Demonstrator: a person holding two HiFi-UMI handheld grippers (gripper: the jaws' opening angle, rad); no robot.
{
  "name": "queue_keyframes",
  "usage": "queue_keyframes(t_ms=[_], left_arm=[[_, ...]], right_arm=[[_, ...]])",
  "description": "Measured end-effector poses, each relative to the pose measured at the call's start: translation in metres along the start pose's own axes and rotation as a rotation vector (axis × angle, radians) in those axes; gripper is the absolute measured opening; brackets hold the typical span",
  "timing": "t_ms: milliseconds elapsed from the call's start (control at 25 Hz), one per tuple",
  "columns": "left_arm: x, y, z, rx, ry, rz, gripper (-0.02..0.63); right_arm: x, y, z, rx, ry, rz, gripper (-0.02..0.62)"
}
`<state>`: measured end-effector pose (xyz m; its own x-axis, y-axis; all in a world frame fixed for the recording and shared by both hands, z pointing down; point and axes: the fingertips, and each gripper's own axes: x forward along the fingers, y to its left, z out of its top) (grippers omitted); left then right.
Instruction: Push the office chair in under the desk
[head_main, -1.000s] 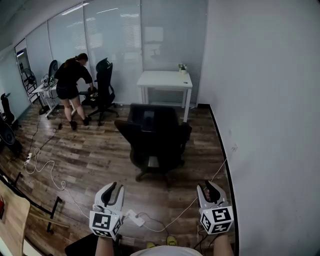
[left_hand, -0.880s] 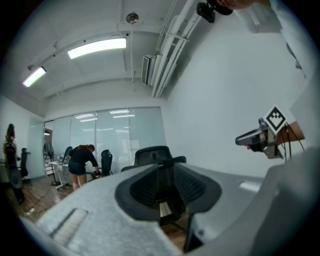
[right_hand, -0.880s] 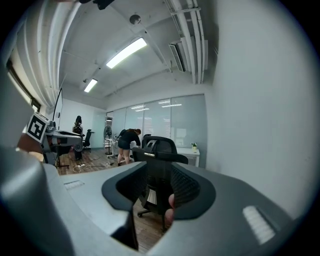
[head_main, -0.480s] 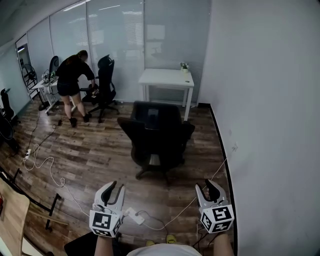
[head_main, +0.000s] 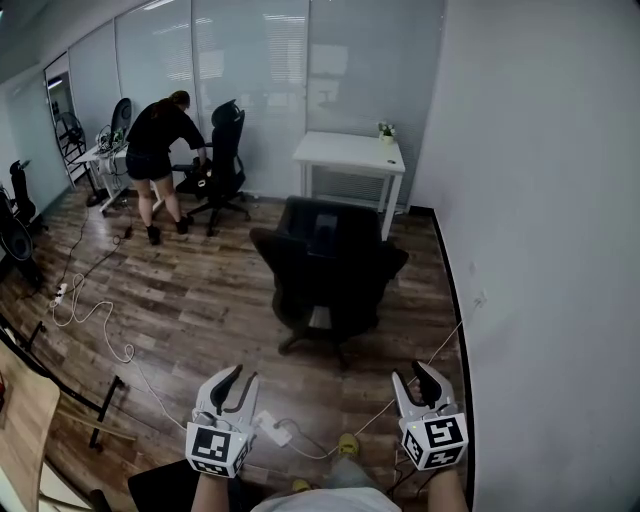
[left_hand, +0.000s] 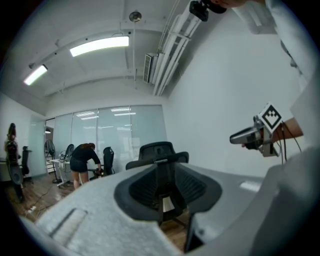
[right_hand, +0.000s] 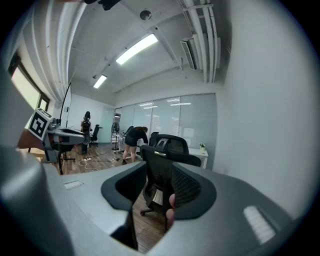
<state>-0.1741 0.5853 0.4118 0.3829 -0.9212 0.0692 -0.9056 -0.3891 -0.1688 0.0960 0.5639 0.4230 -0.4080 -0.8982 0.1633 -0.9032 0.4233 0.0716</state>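
Observation:
A black office chair (head_main: 332, 270) stands on the wood floor with its back toward me, well clear of the white desk (head_main: 350, 153) against the far glass wall. My left gripper (head_main: 240, 380) and right gripper (head_main: 415, 378) are held low in front of me, a good way short of the chair. Both are open with nothing between the jaws. In the left gripper view the chair (left_hand: 160, 180) shows through the gap between the jaws, and it shows the same way in the right gripper view (right_hand: 162, 177).
A white wall (head_main: 545, 250) runs close along the right. A white power strip (head_main: 272, 432) and cables (head_main: 95, 325) lie on the floor near my feet. At the back left a person (head_main: 160, 140) bends over beside another black chair (head_main: 225, 160). A small plant (head_main: 386, 129) stands on the desk.
The head view has swung a little left, so chair and desk sit further right and lower. A yellow shoe has come forward at the bottom. Both grippers stay low.

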Motion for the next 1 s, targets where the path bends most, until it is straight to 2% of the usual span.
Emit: queue_keyframes(t_ms=[280,640,840,1000], left_arm=[[0.058,0.012,-0.011,-0.003,0.020,0.021,0.106],[0.166,0.026,-0.023,-0.004,0.052,0.056,0.107],[0.249,0.031,-0.008,0.000,0.073,0.090,0.109],[0.296,0.027,0.004,0.021,0.090,0.094,0.109]], right_arm=[[0.049,-0.043,-0.009,0.013,0.002,0.005,0.138],[0.139,-0.116,-0.015,-0.010,0.012,0.051,0.138],[0.196,-0.173,-0.005,-0.055,0.024,0.108,0.138],[0.225,-0.214,0.005,-0.064,0.021,0.133,0.138]])
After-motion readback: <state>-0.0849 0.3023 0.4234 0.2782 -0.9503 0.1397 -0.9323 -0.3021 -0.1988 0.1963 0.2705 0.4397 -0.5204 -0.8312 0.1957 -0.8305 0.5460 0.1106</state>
